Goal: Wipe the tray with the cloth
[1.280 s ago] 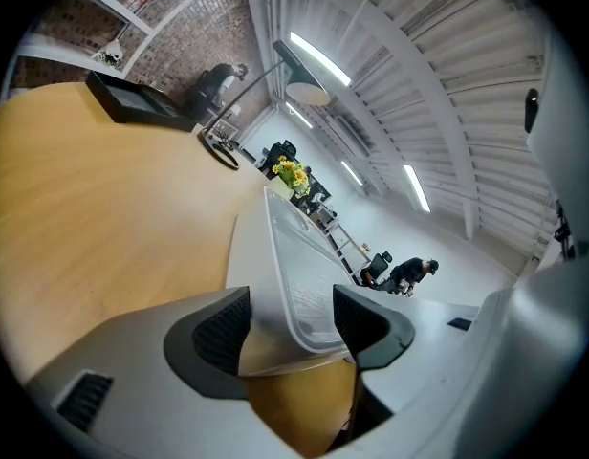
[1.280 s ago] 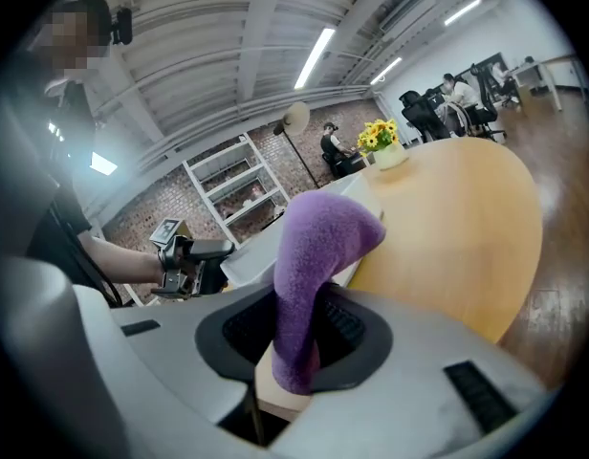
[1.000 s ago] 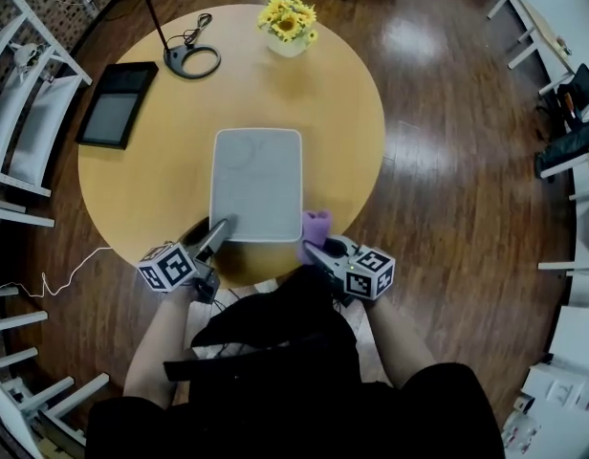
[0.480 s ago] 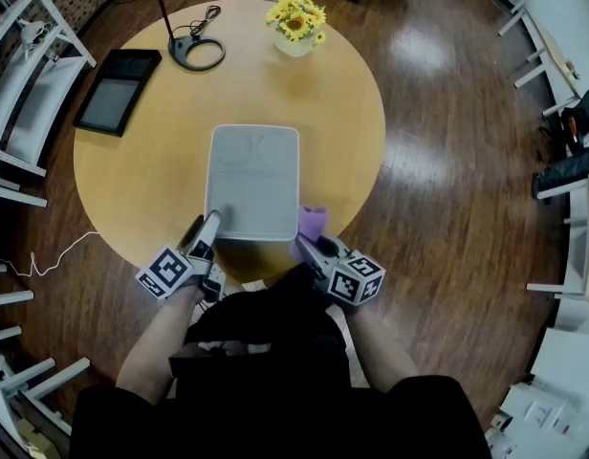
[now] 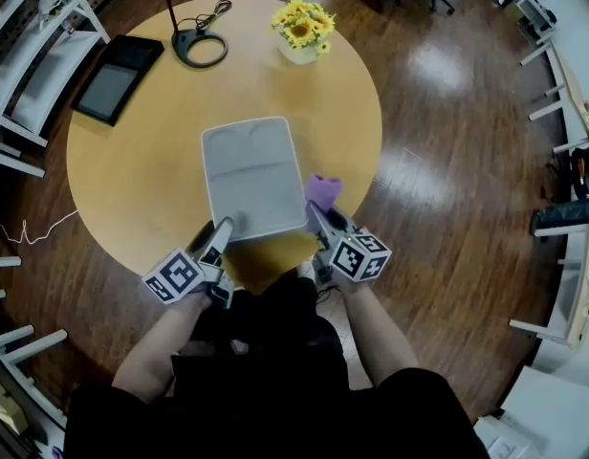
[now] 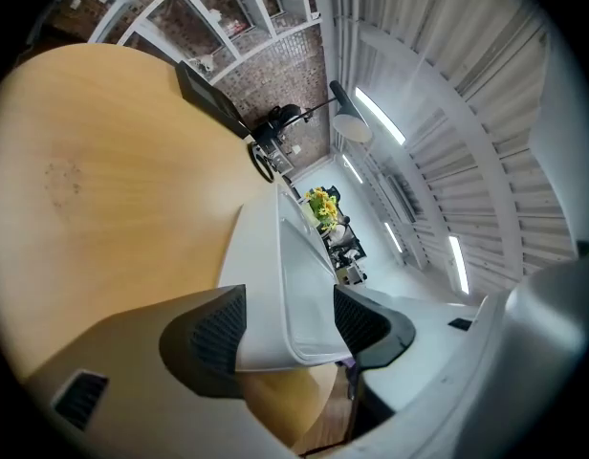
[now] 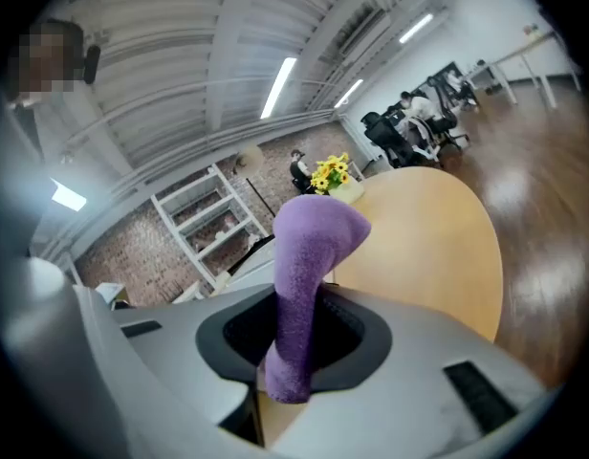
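Head view overhead; gripper views low across shared table (image 5: 132,180)

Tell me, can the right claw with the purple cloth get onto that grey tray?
Probably yes: the right claw, shut on the purple cloth, sits right beside the grey tray's right edge, with nothing between them.

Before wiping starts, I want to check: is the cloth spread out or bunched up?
Bunched up: the purple cloth sticks out as a narrow roll, pinched by the right hand-held gripper.

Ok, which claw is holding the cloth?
The right claw, shut on the purple cloth; the left claw grips the white tray's near corner instead.
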`<control>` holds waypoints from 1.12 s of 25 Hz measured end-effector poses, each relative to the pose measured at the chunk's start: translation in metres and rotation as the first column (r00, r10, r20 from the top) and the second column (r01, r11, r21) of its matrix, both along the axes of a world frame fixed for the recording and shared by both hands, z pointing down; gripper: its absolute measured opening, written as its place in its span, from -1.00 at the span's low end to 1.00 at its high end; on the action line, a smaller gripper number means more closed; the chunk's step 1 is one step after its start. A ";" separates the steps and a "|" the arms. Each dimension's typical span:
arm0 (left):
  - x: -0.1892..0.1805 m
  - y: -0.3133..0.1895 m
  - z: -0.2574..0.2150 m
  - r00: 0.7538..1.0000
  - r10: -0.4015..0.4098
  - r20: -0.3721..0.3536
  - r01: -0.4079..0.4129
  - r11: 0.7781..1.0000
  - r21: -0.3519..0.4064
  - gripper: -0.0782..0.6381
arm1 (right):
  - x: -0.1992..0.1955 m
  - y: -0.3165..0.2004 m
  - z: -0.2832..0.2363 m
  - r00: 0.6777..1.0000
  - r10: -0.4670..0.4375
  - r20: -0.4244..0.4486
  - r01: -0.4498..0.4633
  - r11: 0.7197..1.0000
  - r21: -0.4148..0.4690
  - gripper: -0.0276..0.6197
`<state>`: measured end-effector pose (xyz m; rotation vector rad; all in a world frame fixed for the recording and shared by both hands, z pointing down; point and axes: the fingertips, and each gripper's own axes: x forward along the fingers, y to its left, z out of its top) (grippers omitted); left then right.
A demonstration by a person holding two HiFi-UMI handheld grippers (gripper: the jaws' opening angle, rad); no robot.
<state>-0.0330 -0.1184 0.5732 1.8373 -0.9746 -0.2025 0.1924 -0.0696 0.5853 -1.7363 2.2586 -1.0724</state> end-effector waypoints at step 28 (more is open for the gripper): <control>0.031 -0.025 -0.023 0.901 0.430 -0.064 -0.427 0.903 0.046 -0.19 | 0.011 0.035 0.024 0.960 0.278 -0.032 -0.277 0.960 0.022 -0.65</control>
